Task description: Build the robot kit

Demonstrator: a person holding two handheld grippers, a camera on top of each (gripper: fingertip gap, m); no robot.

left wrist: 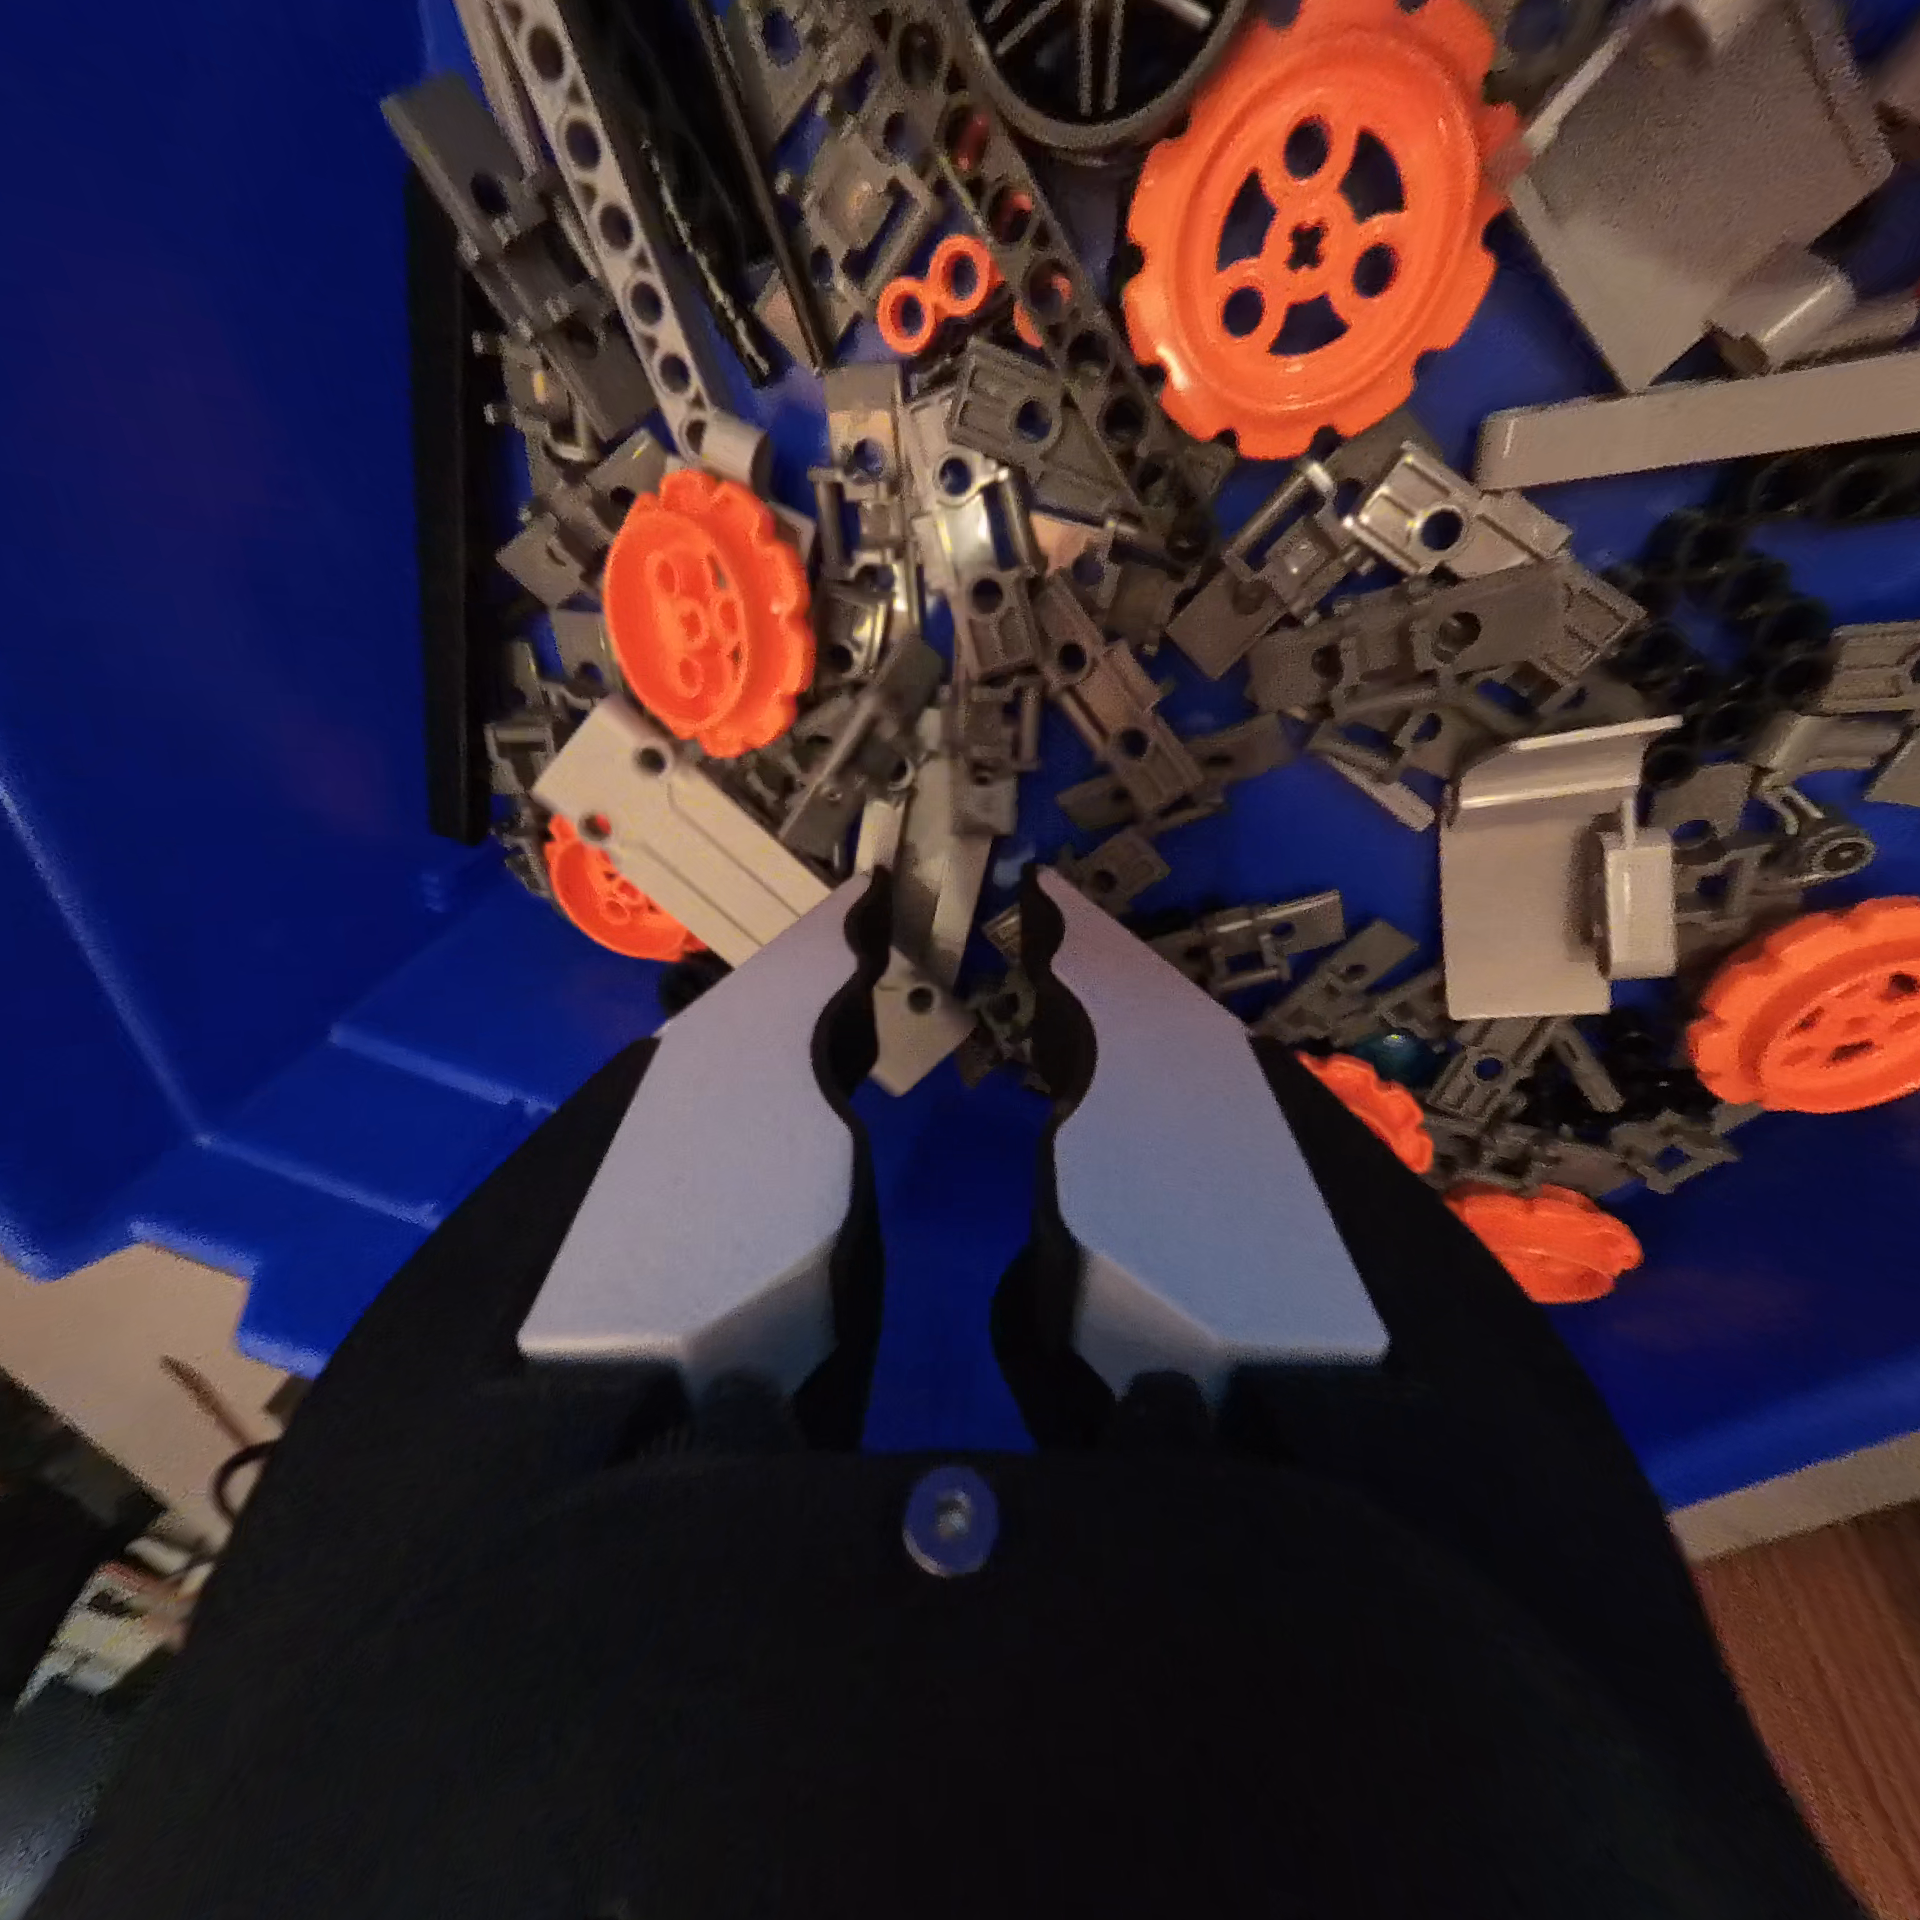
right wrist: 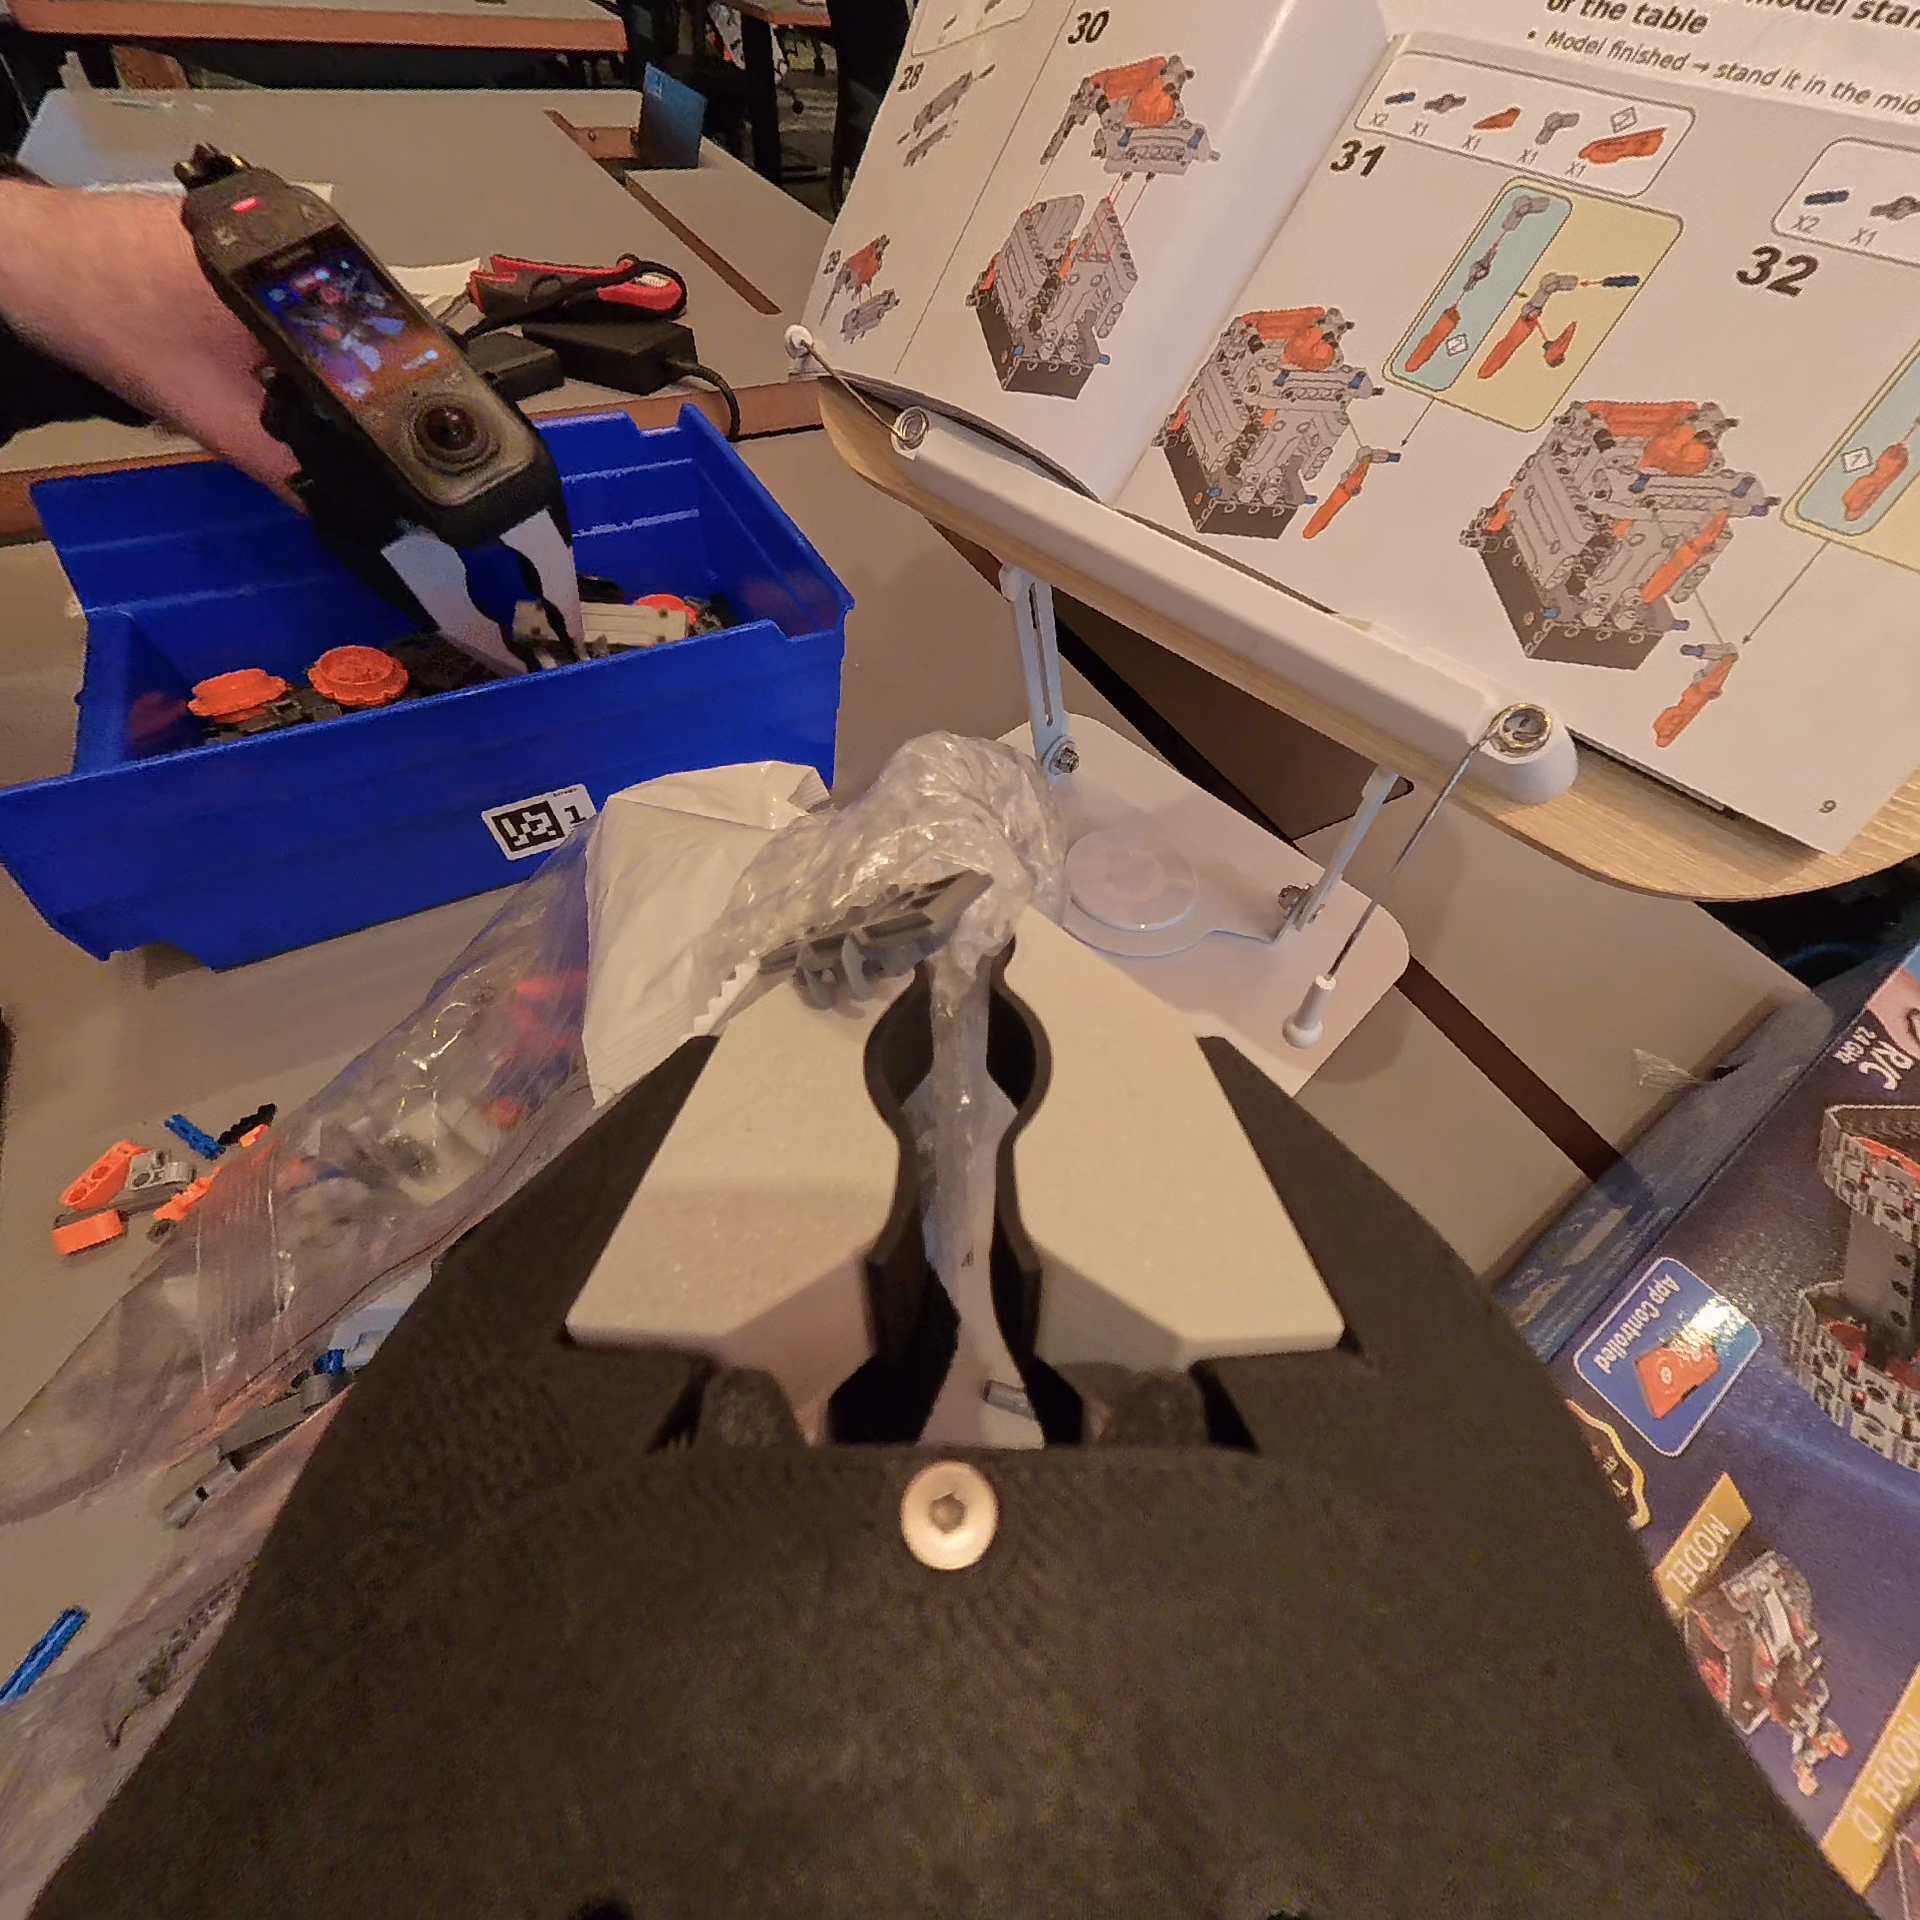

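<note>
Left wrist view, left tool parted over grey pieces in blue bin, right tool clamping clear plastic bag.

bg: grey tables | dim warm light | maybe chairs behind

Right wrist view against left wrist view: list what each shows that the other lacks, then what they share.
Only the right wrist view shows the right gripper shut on a crumpled clear plastic bag with a grey piece inside, the open instruction booklet on its white stand, the kit box, and loose orange and blue pieces on the table.

Only the left wrist view shows the bin's contents close up: a large orange gear wheel, grey track links, perforated grey beams.

Both show the blue bin and the left gripper open inside it.
</note>
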